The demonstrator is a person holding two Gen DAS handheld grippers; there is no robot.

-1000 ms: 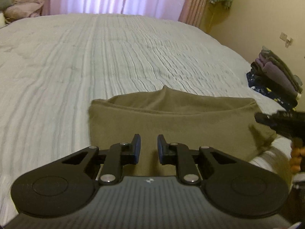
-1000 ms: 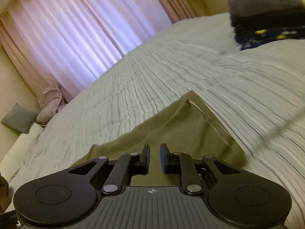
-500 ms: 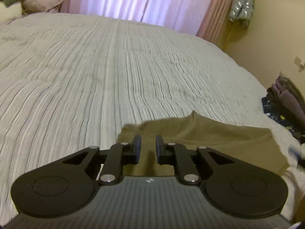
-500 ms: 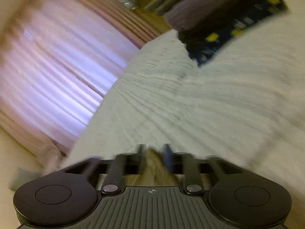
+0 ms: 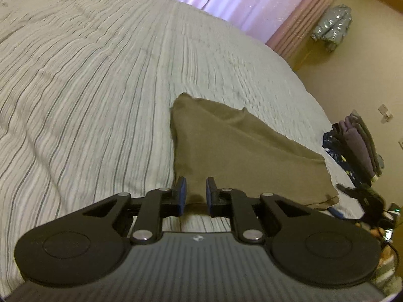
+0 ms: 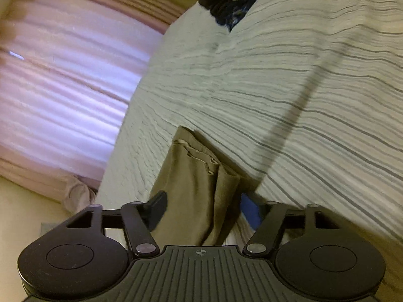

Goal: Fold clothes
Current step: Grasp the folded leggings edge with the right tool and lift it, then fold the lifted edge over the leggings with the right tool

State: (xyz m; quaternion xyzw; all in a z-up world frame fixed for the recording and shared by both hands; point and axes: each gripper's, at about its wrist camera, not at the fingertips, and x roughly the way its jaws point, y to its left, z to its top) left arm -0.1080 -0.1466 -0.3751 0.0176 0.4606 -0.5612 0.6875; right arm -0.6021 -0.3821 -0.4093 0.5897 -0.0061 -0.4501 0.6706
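Nearest, the left gripper (image 5: 196, 193) is seen with jaws narrowly parted, a corner of the olive garment (image 5: 241, 156) lying in the gap but apparently not pinched, while the right gripper (image 6: 205, 209) is spread wide with the garment's layered, hemmed edge (image 6: 199, 158) standing between its fingers, not clamped. The garment is laid folded on the striped bedspread (image 5: 88, 80); it is judged light, soft and limp, so it is best taken at corners or through all layers of the hemmed edge, lest single layers slip. Farther off, a stack of folded clothes (image 5: 357, 146) is noted at the bed's edge.
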